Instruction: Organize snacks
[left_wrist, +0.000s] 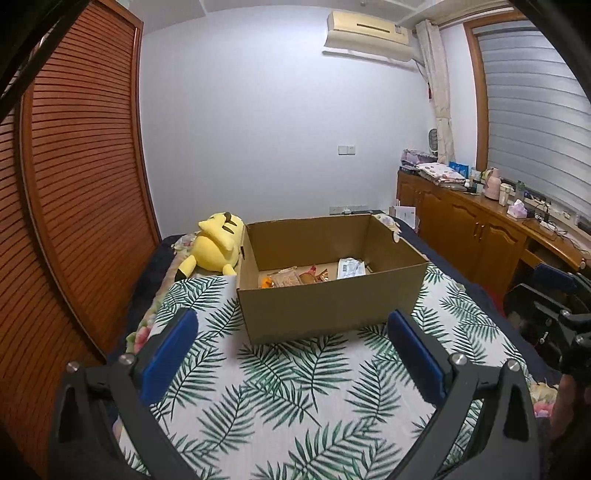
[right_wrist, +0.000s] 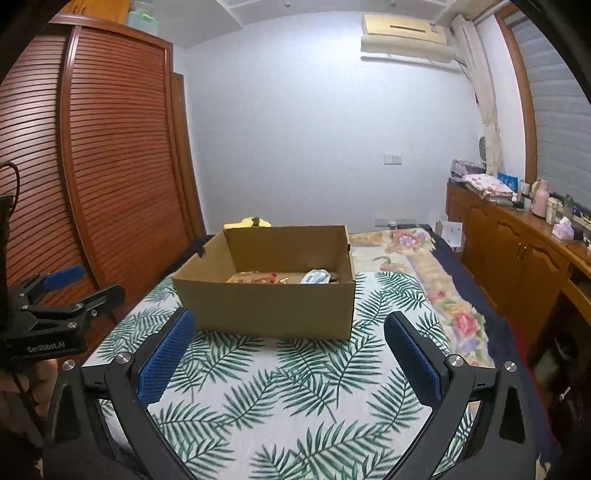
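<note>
1. The snacks (left_wrist: 295, 277) lie inside the cardboard box (left_wrist: 332, 306), on its floor toward the near wall: an orange piece at the left, a pale clear-wrapped packet beside it, a reddish-gold wrapper next, and a white packet with a printed label (left_wrist: 351, 268) at the right, a little apart from the others.
2. The box stands open-topped on my palm-leaf printed cloth (left_wrist: 280, 398), which covers the bed; from the right wrist view the same box (right_wrist: 269, 306) sits straight ahead with the wrappers just showing over its front wall.
3. My left gripper (left_wrist: 291, 354) is spread wide with nothing between its blue pads (left_wrist: 170, 354); it hangs above the cloth, short of the box's near side.
4. My right gripper (right_wrist: 288, 354) is likewise parted and empty, its blue pads (right_wrist: 166, 358) framing the box's front wall from above the cloth.
5. Each tool shows at the edge of the other's view.
6. A yellow plush toy (left_wrist: 216, 245) lies just beside the box's far left corner.
7. A slatted wooden wardrobe (left_wrist: 81, 177) stands at the left, a wooden sideboard (left_wrist: 480, 229) with clutter on it at the right, and an air conditioner (left_wrist: 369, 35) hangs high on the wall.
</note>
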